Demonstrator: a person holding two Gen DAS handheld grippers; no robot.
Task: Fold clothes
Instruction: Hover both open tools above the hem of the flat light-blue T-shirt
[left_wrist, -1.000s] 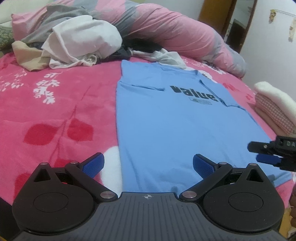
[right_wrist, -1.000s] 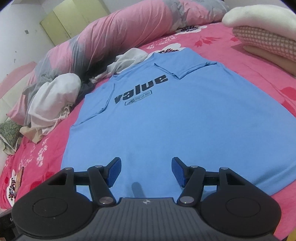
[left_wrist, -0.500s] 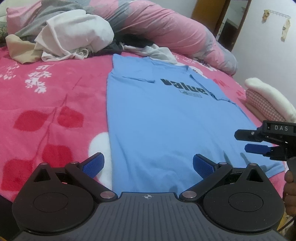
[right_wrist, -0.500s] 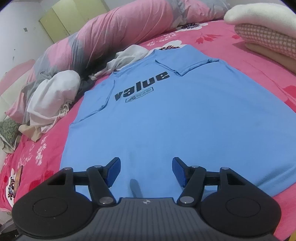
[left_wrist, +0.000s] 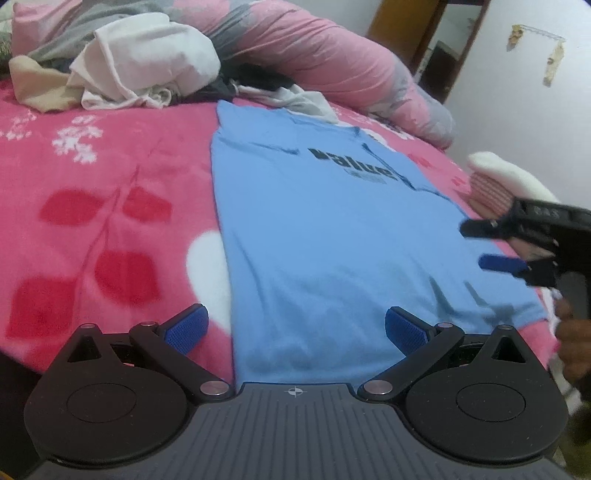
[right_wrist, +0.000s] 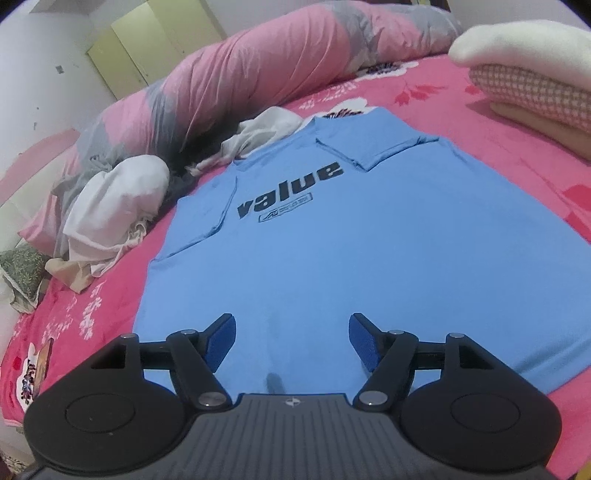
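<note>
while the sky-blue cotton t-shirt (right_wrist: 369, 258) lies flat on the pink floral blanket (left_wrist: 110, 192), sleeves folded in, its hem is best pinched evenly; left gripper (left_wrist: 295, 326) and right gripper (right_wrist: 291, 338) are held apart, empty.

Home bedroom: I work over a bed with a pink floral blanket (left_wrist: 110, 192), a rolled pink-grey duvet (right_wrist: 258, 74), loose laundry (left_wrist: 147, 62), a wardrobe (right_wrist: 147, 48).

Black left gripper (left_wrist: 295, 326) and right gripper (right_wrist: 291, 338), blue ribbed fingers (left_wrist: 186, 326), silver screws.
</note>
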